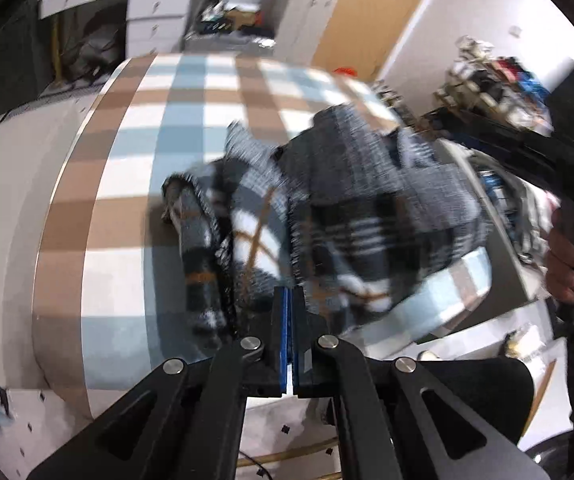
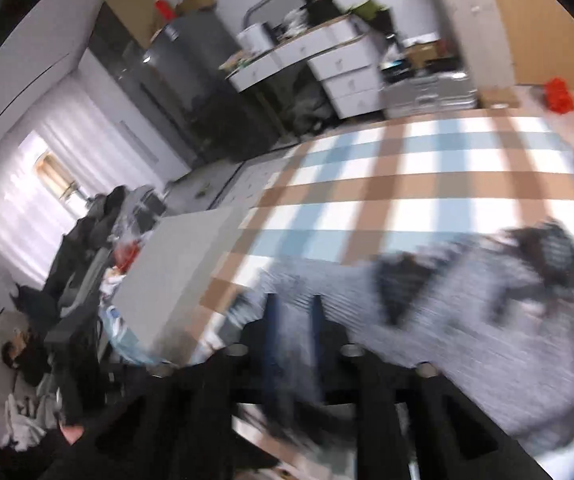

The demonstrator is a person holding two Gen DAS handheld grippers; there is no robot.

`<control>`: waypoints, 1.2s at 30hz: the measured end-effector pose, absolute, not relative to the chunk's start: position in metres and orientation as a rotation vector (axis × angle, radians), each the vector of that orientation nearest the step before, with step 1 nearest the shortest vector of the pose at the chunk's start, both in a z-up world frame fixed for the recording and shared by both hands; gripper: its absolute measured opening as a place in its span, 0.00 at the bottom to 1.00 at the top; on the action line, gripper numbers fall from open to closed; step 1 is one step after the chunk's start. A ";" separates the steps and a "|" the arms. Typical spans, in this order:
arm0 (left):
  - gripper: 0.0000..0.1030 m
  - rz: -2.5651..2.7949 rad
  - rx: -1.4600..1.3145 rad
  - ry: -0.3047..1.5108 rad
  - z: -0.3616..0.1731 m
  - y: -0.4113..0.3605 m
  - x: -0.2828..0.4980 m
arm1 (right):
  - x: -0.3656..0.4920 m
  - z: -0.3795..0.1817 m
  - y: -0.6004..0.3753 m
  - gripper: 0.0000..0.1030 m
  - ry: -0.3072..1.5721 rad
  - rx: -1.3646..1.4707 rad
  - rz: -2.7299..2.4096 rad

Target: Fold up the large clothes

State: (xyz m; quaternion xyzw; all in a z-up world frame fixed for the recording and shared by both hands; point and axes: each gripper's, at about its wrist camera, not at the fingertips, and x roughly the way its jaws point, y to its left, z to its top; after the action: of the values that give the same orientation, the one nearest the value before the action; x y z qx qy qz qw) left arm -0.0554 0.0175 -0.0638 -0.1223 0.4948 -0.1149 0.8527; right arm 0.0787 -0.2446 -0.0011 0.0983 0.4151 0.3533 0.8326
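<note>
Plaid garment (image 1: 351,208) crumpled, no clear long axis

Motion blur smears the plaid garment (image 2: 467,312) and right gripper (image 2: 293,312); cloth between its fingers is unclear

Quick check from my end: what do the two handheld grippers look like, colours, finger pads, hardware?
The left gripper is matte black, with angular linkage arms that have cut-out slots, round silver pivot bolts and blue pads on its fingers. The right gripper, though blurred, shows the same black build with blue-padded fingers. From the left wrist view its body is a black housing with a small green light.
</note>
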 end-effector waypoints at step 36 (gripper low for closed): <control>0.60 -0.099 0.111 0.863 -0.082 -0.039 -0.045 | 0.100 -0.119 -0.367 0.31 0.839 0.762 0.357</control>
State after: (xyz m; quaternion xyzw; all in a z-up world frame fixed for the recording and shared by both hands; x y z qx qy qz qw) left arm -0.0449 -0.0391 -0.0823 0.0538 0.4178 -0.0477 0.9057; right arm 0.1004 -0.3669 -0.1187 0.3588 0.3953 0.1680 0.8287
